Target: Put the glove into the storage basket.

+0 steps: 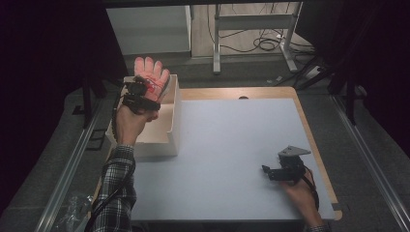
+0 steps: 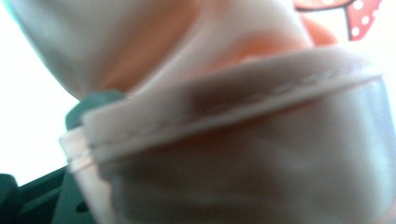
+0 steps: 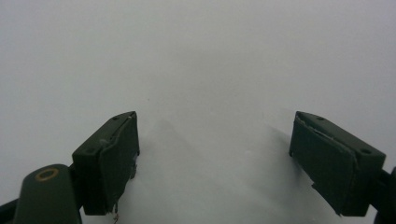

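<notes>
- Glove, pink-orange, fingers spread and pointing away from you, is held up over the far end of the white box at the counter's left side.
- Your left claw is clamped on the glove's cuff end; your left hand wraps the gripper body just below it, in the high view.
- Left gripper view: glove fabric right up against the lens, blurred; a stitched cuff hem runs across the frame, slightly tilted. A red patch with white dots sits at the top right corner. A bit of dark jaw peeks out at the left, next to the fabric.
- White box is open-topped, tall walls, with a lower cut-out front edge on your side; it stands on the left edge of the counter. Can't tell if anything lies inside it.
- Your right claw is low over the near right part of the counter, well apart from the box and glove, pointing left. Grey three-cornered plate on top of it.
- Right gripper view: your right claw has its jaws wide apart, nothing between them, just pale grey counter surface beneath with soft shadows.
- Your right hand grips the gripper from the near side; cable loops beside the wrist.
- Plaid sleeve covers your left forearm, cable trailing along it.
</notes>
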Motion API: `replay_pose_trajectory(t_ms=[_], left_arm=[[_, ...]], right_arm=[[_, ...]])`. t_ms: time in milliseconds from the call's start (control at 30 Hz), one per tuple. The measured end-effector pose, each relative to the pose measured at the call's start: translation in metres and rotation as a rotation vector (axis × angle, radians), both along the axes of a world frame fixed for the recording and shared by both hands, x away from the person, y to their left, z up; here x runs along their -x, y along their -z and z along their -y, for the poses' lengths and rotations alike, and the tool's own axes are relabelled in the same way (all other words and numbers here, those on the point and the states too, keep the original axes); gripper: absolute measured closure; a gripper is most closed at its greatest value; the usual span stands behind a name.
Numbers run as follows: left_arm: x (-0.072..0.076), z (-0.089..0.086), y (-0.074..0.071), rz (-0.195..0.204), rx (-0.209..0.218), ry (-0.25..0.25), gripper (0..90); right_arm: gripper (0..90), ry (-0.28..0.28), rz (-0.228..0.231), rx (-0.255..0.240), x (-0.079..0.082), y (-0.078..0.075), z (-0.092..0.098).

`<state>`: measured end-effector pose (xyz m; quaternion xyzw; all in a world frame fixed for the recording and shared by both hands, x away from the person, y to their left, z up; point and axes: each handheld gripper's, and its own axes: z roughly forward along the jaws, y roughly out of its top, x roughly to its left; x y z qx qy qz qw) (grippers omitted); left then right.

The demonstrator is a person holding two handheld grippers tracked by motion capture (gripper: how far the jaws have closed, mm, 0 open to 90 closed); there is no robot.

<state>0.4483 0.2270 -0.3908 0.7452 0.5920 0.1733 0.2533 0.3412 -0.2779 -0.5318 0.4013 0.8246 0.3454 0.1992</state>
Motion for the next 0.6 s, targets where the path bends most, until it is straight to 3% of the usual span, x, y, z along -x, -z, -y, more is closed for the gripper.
replay_pose_trajectory(t_ms=[167,300,600], left_arm=[[-0.007,-0.001,0.021,0.001,0.002,-0.003,36.9],[-0.015,0.001,0.041,-0.026,-0.002,-0.008,36.7],[-0.026,0.005,0.061,-0.059,-0.033,-0.025,36.1]], right_arm=[[16.1,0.0,0.0,0.0,0.0,0.0,0.0],[16.1,0.0,0.0,0.0,0.0,0.0,0.0],[16.1,0.0,0.001,0.0,0.0,0.0,0.0]])
